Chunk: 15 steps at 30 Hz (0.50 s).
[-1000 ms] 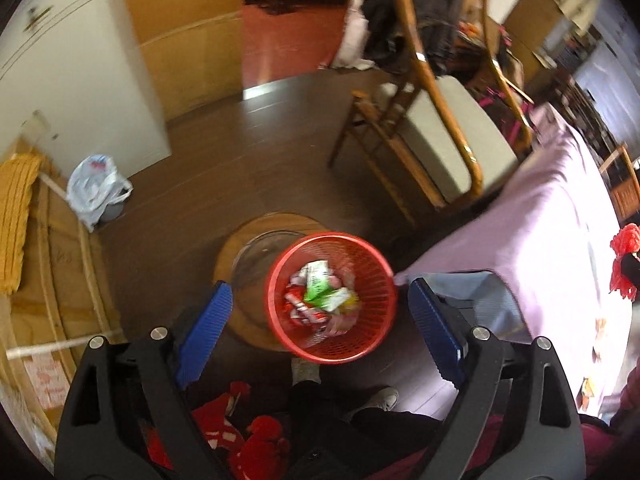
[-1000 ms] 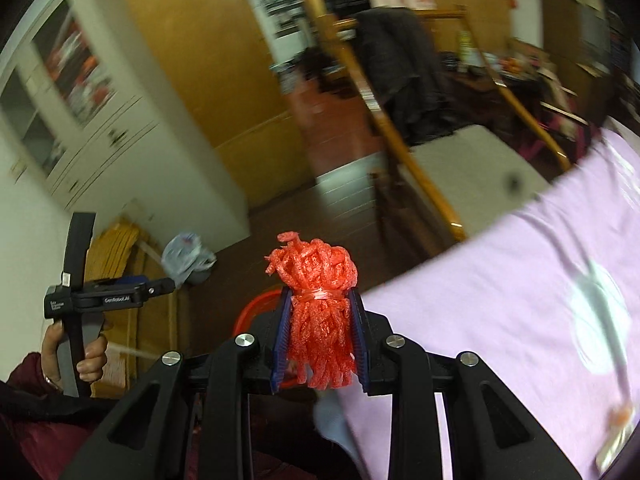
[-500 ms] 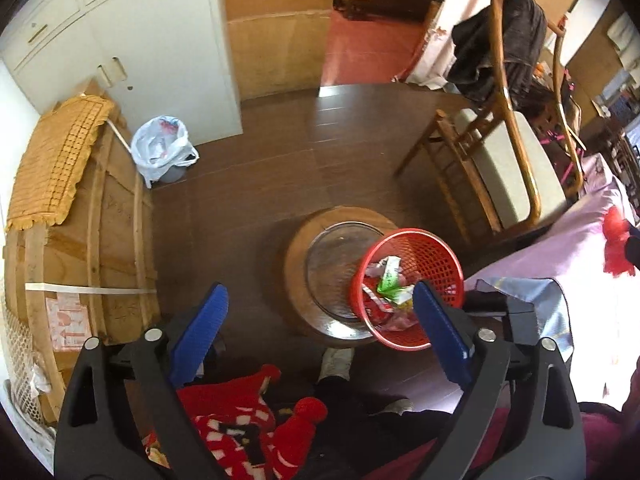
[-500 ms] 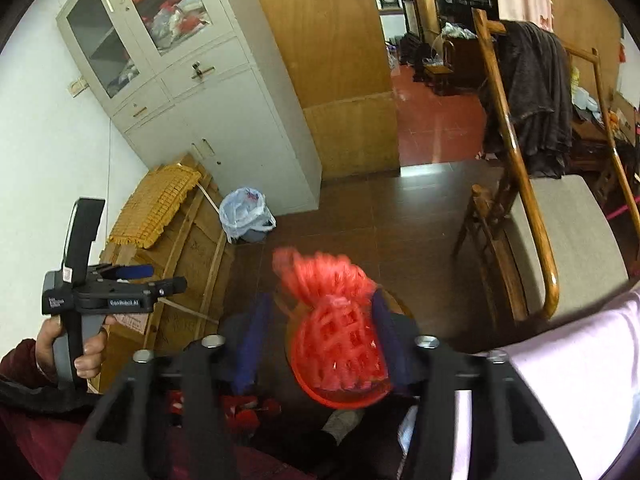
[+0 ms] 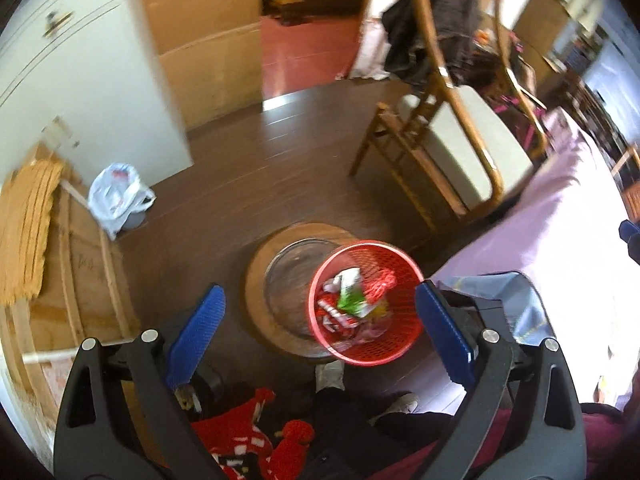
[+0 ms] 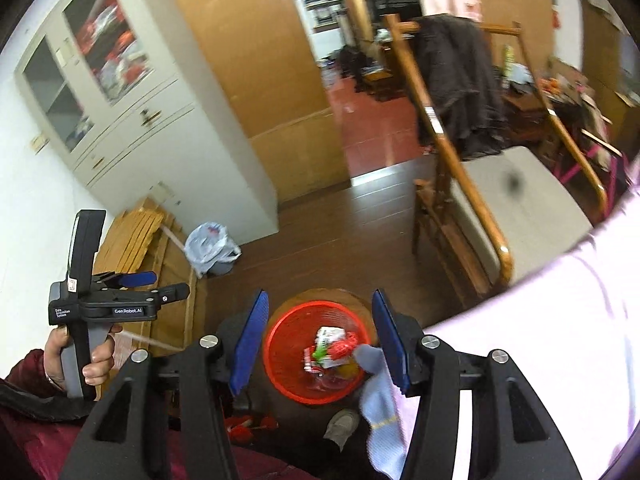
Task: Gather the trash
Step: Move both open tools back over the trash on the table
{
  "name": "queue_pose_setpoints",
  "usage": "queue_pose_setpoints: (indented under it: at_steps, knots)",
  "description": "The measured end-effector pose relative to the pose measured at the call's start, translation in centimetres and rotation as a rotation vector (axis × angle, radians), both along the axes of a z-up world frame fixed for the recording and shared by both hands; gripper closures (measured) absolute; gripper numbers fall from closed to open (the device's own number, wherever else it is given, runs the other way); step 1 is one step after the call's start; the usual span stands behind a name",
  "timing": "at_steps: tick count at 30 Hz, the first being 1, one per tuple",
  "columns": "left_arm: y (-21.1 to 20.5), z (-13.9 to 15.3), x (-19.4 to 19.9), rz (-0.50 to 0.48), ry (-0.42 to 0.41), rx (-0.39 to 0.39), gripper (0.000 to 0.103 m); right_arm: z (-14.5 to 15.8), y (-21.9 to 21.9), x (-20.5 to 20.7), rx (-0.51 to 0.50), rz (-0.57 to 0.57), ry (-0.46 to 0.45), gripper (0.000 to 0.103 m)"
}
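Observation:
A red mesh trash basket [image 5: 404,332] stands on the dark floor beside the table edge; it also shows in the right wrist view [image 6: 280,344]. Inside lie wrappers and a red foam net [image 5: 380,284], also seen in the right wrist view [image 6: 344,347]. My left gripper [image 5: 320,332] is open and empty above the basket. My right gripper [image 6: 320,344] is open and empty, directly over the basket. The left gripper's body [image 6: 104,304] shows at the left of the right wrist view, held in a hand.
A round wooden board with a glass lid [image 5: 288,276] lies under the basket. A table with a pink cloth [image 5: 560,248] is at the right, a wooden chair [image 5: 452,148] beyond it. A white bagged bin [image 5: 118,196] and cabinet [image 6: 168,140] stand left.
My right gripper opened and let go of the red foam net, which now lies in the basket. The left gripper shifted its view slightly but stayed open.

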<state>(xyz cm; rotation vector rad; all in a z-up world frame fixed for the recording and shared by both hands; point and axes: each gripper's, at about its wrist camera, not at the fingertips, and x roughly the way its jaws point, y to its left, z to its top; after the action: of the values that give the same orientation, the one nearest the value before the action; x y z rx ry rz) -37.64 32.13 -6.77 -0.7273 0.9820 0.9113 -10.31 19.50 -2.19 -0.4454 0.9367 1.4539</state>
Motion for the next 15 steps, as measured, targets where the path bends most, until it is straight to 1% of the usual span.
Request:
queue_pose_setpoints:
  at_steps: [8, 15]
  knots:
    - [-0.8, 0.2, 6.5, -0.167, -0.013, 0.013, 0.011, 0.2, -5.1, 3.8, 0.017, -0.166, -0.013, 0.050]
    - [-2.7, 0.3, 12.4, -0.321, -0.019, 0.021, 0.011, 0.3, -9.9, 6.6, 0.031, -0.320, -0.011, 0.048]
